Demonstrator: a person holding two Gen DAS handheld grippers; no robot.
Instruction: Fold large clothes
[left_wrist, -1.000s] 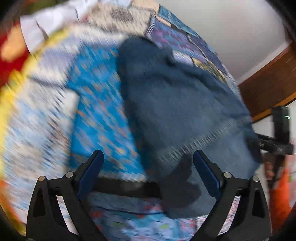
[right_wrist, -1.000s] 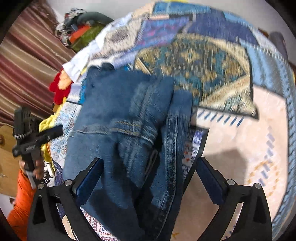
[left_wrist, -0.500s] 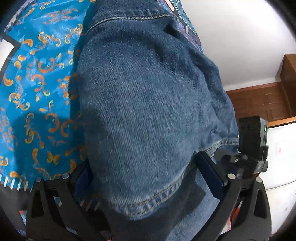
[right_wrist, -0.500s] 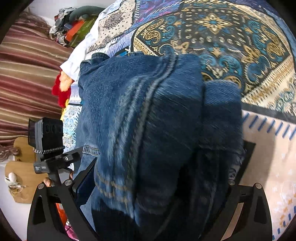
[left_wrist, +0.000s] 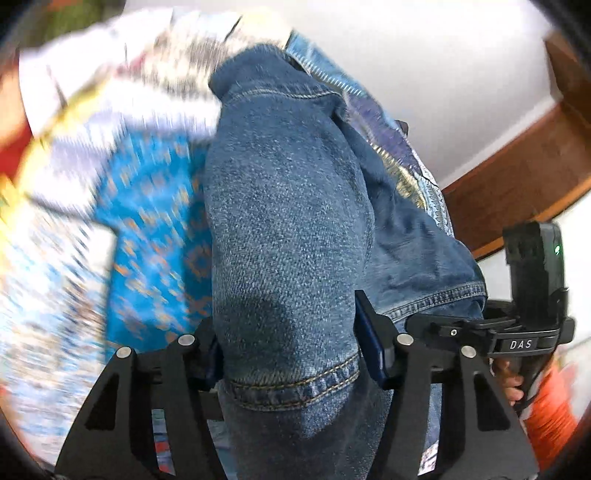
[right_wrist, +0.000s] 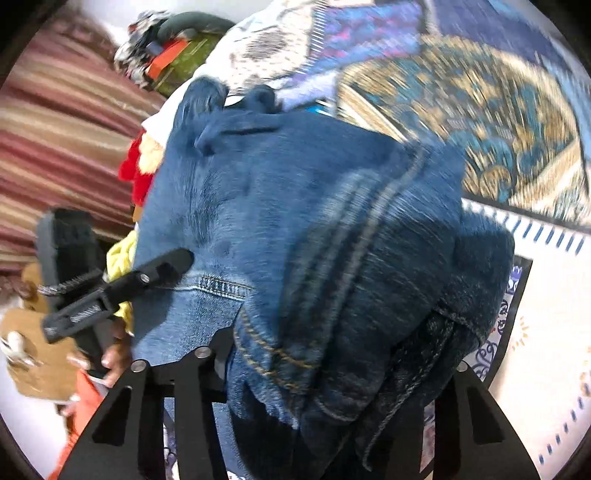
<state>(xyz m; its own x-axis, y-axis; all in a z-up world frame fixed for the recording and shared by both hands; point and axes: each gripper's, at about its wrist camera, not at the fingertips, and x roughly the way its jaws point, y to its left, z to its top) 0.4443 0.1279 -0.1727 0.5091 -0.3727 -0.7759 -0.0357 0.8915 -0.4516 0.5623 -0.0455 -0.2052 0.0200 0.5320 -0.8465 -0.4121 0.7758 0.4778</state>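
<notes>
A pair of blue denim jeans (left_wrist: 288, 229) lies bunched on a patterned bedspread (left_wrist: 147, 221). In the left wrist view a hemmed fold of the jeans fills the gap of my left gripper (left_wrist: 291, 354). Its jaws are closing and both blue pads press the denim. In the right wrist view a thick bundle of jeans (right_wrist: 332, 240) sits in my right gripper (right_wrist: 332, 369). Those jaws are closing on it too, and the cloth hides the right finger. Each view also shows the other gripper at the jeans' edge: the right one (left_wrist: 532, 325) and the left one (right_wrist: 110, 291).
The bedspread (right_wrist: 480, 110) stretches far right of the jeans. A striped curtain (right_wrist: 55, 129) hangs at the left, with a pile of clothes (right_wrist: 173, 48) beyond the bed. A red and yellow item (right_wrist: 136, 173) lies beside the jeans. Wooden furniture (left_wrist: 517, 177) stands by the wall.
Both grippers came down over the jeans with wide jaws, then narrowed onto the denim. The cloth now rises bunched between the fingers, and the left view has pulled back from the bed.
</notes>
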